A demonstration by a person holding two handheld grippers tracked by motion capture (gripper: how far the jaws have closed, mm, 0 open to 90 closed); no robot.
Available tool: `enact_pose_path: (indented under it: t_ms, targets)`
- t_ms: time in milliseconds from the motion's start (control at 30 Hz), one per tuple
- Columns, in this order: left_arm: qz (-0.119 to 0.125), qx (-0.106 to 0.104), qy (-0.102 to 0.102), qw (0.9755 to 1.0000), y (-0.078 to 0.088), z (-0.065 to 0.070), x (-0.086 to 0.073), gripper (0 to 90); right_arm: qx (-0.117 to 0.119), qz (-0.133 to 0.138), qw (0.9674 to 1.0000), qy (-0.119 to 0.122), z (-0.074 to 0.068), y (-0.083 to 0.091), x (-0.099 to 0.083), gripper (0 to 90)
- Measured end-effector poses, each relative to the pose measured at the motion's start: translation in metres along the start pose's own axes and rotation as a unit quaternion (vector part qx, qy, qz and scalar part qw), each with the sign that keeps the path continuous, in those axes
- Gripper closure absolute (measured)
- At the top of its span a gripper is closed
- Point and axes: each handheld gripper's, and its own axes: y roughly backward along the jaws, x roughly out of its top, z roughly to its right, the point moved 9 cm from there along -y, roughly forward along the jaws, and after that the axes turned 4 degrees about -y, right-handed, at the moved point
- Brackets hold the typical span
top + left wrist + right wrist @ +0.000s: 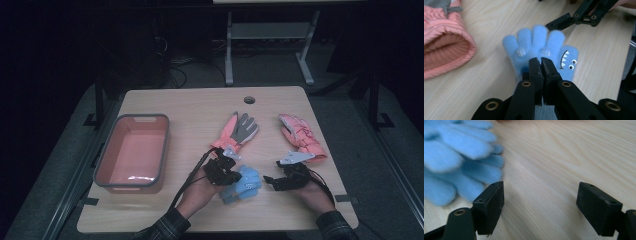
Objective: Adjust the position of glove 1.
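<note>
Near the table's [150, 210] front edge, the left gripper [541, 61] is pinching the blue shark-face glove [540, 47] lying there, not yet binned; the right gripper [540, 195] is standing spread beside it; the tub [162, 150] is waiting.

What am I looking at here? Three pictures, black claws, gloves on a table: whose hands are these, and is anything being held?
A person holds a two-jaw gripper in each hand; there is no robot arm. One camera looks down from above, and one rides on each gripper, looking along its jaws. On the table lie a tub, two pink gloves and a blue glove. The left gripper is shut on the blue glove. The right gripper is open beside it, with bare table between its jaws.
</note>
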Motion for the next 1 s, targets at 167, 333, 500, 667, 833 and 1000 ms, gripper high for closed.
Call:
enact_pose_path:
  t_ms: [167, 333, 500, 667, 833, 1000]
  targets:
    - [-0.011, -0.006, -0.003, 0.9999, -0.011, 0.005, -0.005, 87.5, 0.000, 0.002, 1.0000, 0.001, 0.001, 0.000, 0.000, 20.5]
    - [-0.031, -0.002, -0.014, 0.9994, -0.023, 0.006, -0.013, 87.1, 0.002, 0.005, 1.0000, 0.003, 0.001, -0.001, 0.000, 19.9]
    - [-0.007, -0.019, -0.022, 0.9996, -0.017, 0.008, -0.010, 69.0, 0.004, 0.002, 1.0000, 0.004, 0.000, -0.001, -0.001, 17.8]
    - [0.001, -0.024, -0.066, 0.9975, -0.012, 0.009, -0.011, 37.5, 0.004, 0.000, 1.0000, 0.004, 0.000, -0.001, -0.001, 16.6]
    - [-0.005, -0.015, -0.097, 0.9952, -0.017, 0.010, -0.014, 18.2, 0.004, -0.001, 1.0000, 0.005, 0.000, -0.002, -0.001, 15.2]
    - [-0.014, -0.006, -0.103, 0.9946, -0.028, 0.011, -0.017, 16.7, 0.004, -0.002, 1.0000, 0.004, 0.000, -0.001, -0.001, 14.7]
